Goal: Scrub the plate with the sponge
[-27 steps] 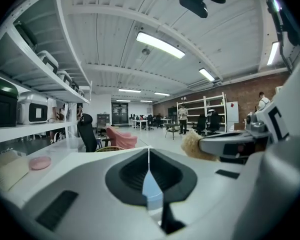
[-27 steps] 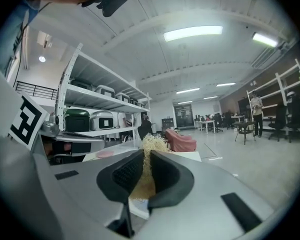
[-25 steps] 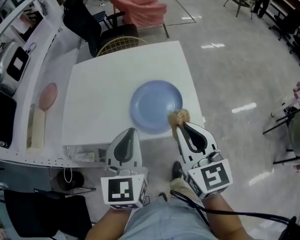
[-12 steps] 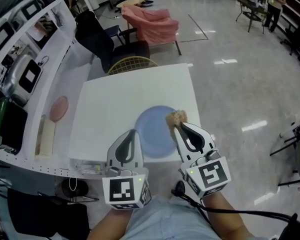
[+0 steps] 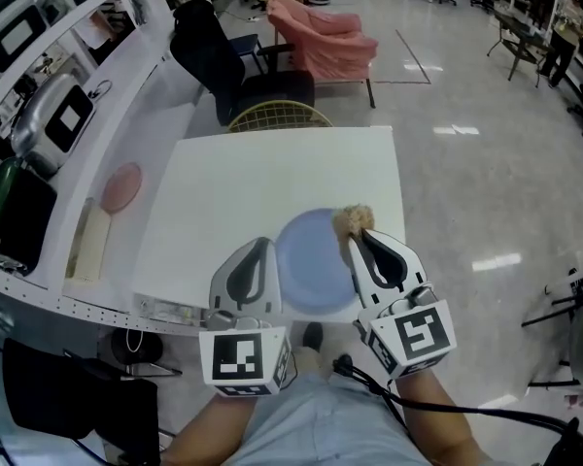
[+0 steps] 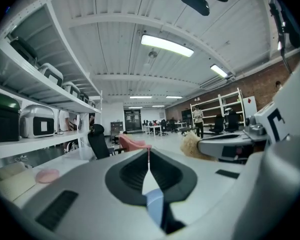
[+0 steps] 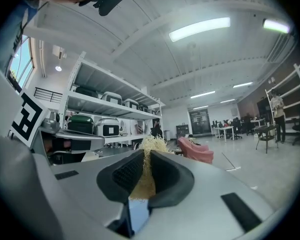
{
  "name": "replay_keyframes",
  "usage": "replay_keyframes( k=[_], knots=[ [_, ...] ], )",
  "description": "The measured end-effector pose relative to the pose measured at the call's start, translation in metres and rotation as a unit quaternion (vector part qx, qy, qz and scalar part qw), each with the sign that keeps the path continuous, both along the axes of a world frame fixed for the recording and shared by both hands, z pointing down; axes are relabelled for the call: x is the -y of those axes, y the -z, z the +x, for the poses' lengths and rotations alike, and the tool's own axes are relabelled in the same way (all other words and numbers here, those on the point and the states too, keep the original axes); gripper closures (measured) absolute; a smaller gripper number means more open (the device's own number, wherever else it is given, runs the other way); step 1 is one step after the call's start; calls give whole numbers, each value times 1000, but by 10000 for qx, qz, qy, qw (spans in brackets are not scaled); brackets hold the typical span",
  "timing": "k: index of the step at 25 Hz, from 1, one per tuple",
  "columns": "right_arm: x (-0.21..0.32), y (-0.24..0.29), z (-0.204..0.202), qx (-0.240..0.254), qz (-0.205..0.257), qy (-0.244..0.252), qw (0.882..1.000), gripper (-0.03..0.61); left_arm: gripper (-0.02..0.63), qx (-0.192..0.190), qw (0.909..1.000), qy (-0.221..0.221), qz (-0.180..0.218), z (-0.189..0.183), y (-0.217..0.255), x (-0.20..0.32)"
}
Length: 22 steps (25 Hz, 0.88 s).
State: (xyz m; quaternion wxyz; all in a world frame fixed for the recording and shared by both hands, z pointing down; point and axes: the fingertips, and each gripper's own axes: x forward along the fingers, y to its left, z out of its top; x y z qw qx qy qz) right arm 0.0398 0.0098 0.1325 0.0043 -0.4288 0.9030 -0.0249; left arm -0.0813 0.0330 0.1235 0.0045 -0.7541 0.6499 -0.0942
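Straw-coloured sponge (image 5: 353, 218) is pinched in the right gripper (image 5: 358, 238), over the blue plate (image 5: 311, 265) at its far rim. The left gripper (image 5: 258, 250), jaws pressed together and empty, sits by the left edge — press down, circle inward, steady the plate.

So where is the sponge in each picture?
Head view: the sponge is right of centre, at the tip of the right gripper, over the plate's far right edge.
Left gripper view: right of centre, sticking out of the right gripper's tip.
Right gripper view: centre, pinched between the jaws.
Shared landmark: the pink armchair.
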Motion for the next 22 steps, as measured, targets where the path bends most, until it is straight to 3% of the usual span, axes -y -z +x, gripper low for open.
replay_keyframes(
  k=[6,12,19,22],
  knots=[
    [29,-19,-12,-109,-278,-62,9995,532,597,-122,9992,-45,-391,-17,-30,33],
    [50,-67,-30,-305,-856,-28,9959,532,595,-433,9942,-137,-974,-31,-83,58],
    [63,-134,-43,-433,-1599,-60,9862,532,595,-732,9816,-161,-1756,-48,-161,72],
    [67,-157,-45,-441,-1839,-61,9819,532,595,-937,9718,-166,-2158,-50,-196,71]
  ],
)
